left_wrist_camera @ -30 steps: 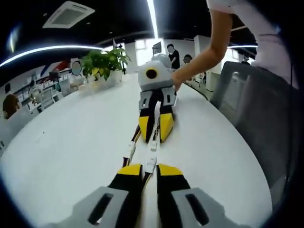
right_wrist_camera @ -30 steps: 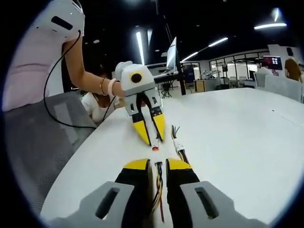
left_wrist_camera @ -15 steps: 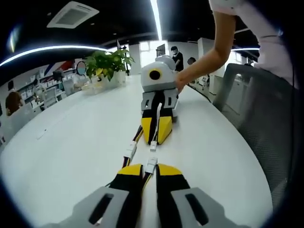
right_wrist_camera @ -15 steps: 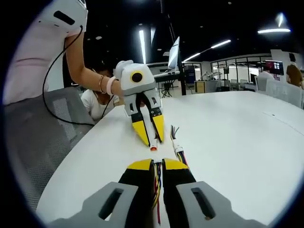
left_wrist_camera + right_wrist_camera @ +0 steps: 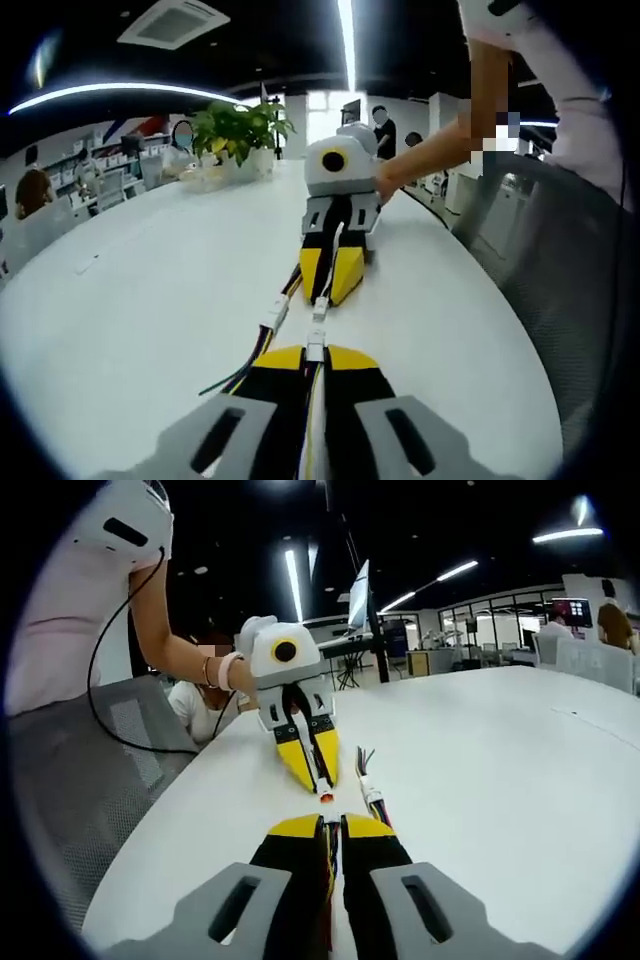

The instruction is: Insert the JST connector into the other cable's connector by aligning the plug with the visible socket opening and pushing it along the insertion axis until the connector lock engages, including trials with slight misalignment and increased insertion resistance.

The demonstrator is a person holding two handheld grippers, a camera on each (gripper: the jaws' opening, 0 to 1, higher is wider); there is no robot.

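Gap: my left gripper (image 5: 314, 358) held its white connector (image 5: 315, 349) low in the frame's centre; the right gripper's connector (image 5: 321, 306) lay just above, apart.
Axis: both housings ran near vertical, tip to tip, roughly in line as I judged.
Jaws: both pairs narrow, each clamped on its cable.
Right gripper (image 5: 333, 826): the opposite plug (image 5: 325, 794) sat just above my tips.
Spare connector (image 5: 273, 318): left of centre on the table (image 5: 140, 290).

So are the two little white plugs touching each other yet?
Apart. In the left gripper view, a strip of white table shows between the left gripper's plug and the right gripper's plug.
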